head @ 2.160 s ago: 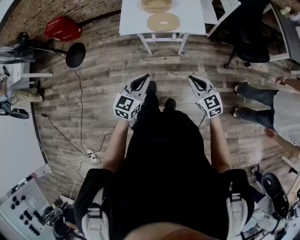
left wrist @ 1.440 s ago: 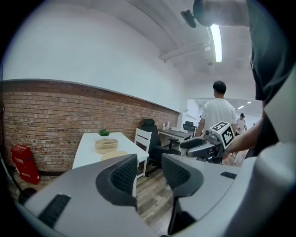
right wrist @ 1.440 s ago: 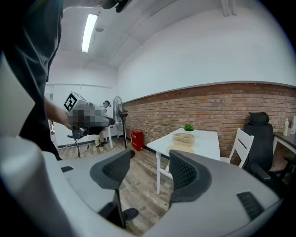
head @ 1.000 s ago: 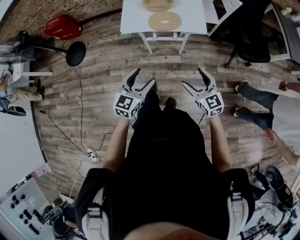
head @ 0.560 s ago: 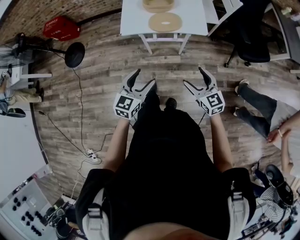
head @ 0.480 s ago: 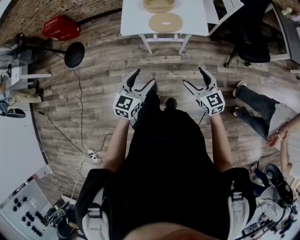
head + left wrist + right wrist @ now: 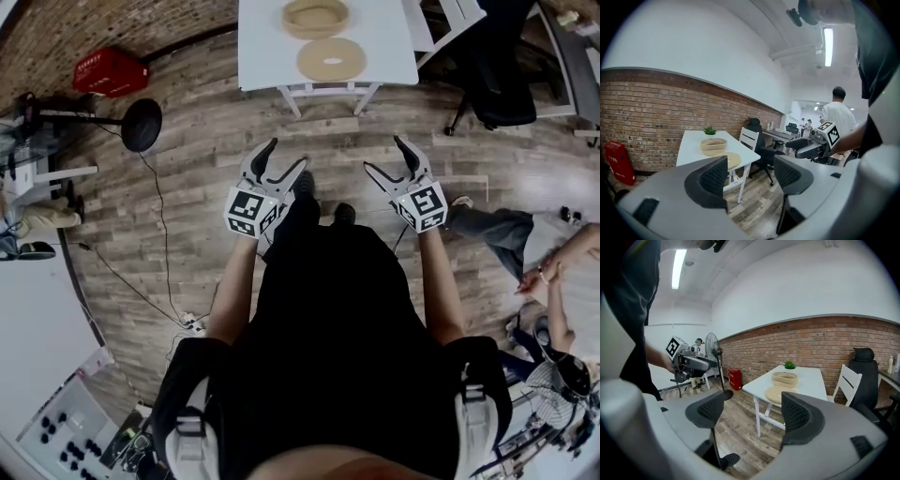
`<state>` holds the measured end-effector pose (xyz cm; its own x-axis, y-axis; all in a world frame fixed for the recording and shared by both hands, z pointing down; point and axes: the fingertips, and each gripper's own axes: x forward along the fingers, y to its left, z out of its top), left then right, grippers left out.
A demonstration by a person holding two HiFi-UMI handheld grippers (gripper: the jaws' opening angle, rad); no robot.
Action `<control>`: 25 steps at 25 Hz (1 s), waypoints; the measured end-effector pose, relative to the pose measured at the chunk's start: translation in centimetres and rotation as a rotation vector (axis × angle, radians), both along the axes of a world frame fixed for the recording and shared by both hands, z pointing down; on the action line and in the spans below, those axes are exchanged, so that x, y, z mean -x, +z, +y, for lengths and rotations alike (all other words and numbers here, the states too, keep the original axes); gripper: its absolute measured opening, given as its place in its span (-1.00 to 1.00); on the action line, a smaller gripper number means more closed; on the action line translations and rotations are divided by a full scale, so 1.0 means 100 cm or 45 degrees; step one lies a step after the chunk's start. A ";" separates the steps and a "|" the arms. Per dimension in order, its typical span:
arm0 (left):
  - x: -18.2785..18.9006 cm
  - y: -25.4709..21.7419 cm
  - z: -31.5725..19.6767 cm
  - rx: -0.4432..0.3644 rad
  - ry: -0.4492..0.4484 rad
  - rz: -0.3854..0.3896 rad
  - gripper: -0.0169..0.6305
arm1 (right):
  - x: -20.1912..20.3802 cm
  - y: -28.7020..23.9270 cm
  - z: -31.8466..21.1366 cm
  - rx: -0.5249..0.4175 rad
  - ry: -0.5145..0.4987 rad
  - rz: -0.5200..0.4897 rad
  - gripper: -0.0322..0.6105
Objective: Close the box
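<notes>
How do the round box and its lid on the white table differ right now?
The round box has a raised wall and stands open; the lid lies flat beside it. The lid sits nearer the person's edge of the white table, the round box farther back. Both are round and tan.

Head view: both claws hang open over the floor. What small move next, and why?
Probably step toward the table: the round lid lies beside the lidless box there, well ahead of the left claw and right claw, both open and empty.
</notes>
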<state>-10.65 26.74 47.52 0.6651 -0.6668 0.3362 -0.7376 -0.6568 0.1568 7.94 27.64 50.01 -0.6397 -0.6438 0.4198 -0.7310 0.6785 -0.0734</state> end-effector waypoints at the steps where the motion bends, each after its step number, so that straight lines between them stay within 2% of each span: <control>1: 0.003 0.001 -0.009 0.002 0.009 0.004 0.01 | 0.004 0.000 -0.007 0.006 0.003 0.006 0.24; 13: 0.036 0.016 -0.102 0.024 0.158 -0.014 0.01 | 0.050 0.002 -0.086 -0.001 0.103 0.031 0.22; 25: 0.061 0.031 -0.147 0.050 0.277 -0.038 0.01 | 0.080 0.008 -0.127 0.004 0.219 0.018 0.21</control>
